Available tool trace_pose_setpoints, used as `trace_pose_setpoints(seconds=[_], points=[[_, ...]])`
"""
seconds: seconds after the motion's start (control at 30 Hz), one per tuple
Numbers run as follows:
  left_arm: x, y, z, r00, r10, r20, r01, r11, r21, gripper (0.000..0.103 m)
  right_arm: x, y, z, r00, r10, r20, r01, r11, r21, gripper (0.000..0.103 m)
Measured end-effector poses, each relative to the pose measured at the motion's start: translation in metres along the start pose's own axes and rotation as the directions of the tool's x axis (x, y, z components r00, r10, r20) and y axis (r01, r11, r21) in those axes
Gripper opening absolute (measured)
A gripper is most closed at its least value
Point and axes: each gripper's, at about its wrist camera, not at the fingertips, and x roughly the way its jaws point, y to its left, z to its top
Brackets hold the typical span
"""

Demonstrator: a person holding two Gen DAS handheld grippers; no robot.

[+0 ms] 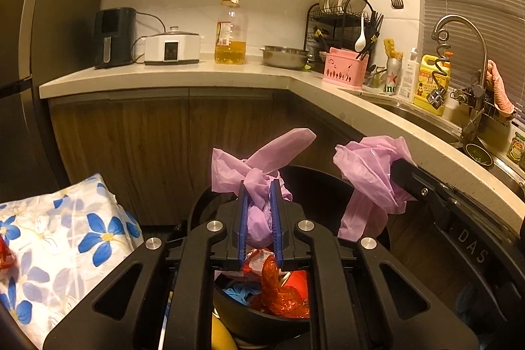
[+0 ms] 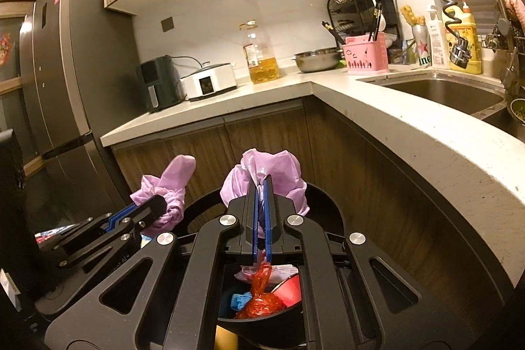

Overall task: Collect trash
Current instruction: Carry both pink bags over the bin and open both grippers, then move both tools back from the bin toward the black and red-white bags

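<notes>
A purple bin bag lines a round black bin [image 1: 328, 182] that holds a crumpled red plastic bag [image 1: 279, 294], blue scraps and other rubbish. My left gripper [image 1: 259, 186] is shut on one bunched, knotted handle of the purple bag [image 1: 265, 163], just above the bin's rim. To the right, my right gripper [image 1: 398, 168] is shut on the other handle [image 1: 367, 176]. In the right wrist view my right gripper [image 2: 261, 182] pinches its handle [image 2: 282, 169] flat between the blue pads, with the left gripper [image 2: 154, 204] and its handle [image 2: 174, 182] to the left. The two handles are apart.
An L-shaped counter [image 1: 197, 74] wraps behind and to the right of the bin, with wooden cupboards below. A floral bag [image 1: 65, 235] sits low at the left. A tall fridge [image 2: 65, 81] stands at the left, and a sink [image 2: 443, 91] with a tap at the right.
</notes>
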Motion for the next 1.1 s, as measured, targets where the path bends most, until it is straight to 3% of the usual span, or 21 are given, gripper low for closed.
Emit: trace_pose_setpoints(seconds=[0.13,0.27,0.37,0.6,0.77,1.1], points=[[0.003,-0.001,-0.002,1.000,-0.008,-0.007,0.008,1.000,0.003,0.015,0.006,-0.002,0.000,1.000,-0.001,-0.014,0.000,1.000,-0.002,0.004],[0.006,0.001,-0.004,1.000,0.000,-0.015,0.000,1.000,0.006,0.028,0.011,-0.002,-0.002,0.999,-0.007,-0.031,0.007,1.000,-0.002,0.007],[0.006,0.003,-0.005,1.000,0.008,-0.012,-0.008,1.000,0.005,0.039,0.014,-0.002,-0.004,0.999,-0.009,-0.043,0.009,1.000,-0.001,0.015],[-0.002,0.016,-0.005,0.999,0.035,0.005,-0.035,0.999,-0.030,0.054,0.014,-0.005,-0.004,0.999,-0.018,-0.046,0.019,1.000,0.006,0.036],[-0.016,0.029,-0.010,0.997,0.073,0.019,-0.072,0.996,-0.056,0.076,0.009,-0.004,-0.007,0.999,-0.033,-0.042,0.033,0.999,0.009,0.052],[-0.063,0.050,-0.025,0.982,0.176,0.061,-0.172,0.983,-0.068,0.088,-0.015,0.018,-0.017,0.998,-0.066,-0.015,0.066,0.998,-0.020,0.077]])
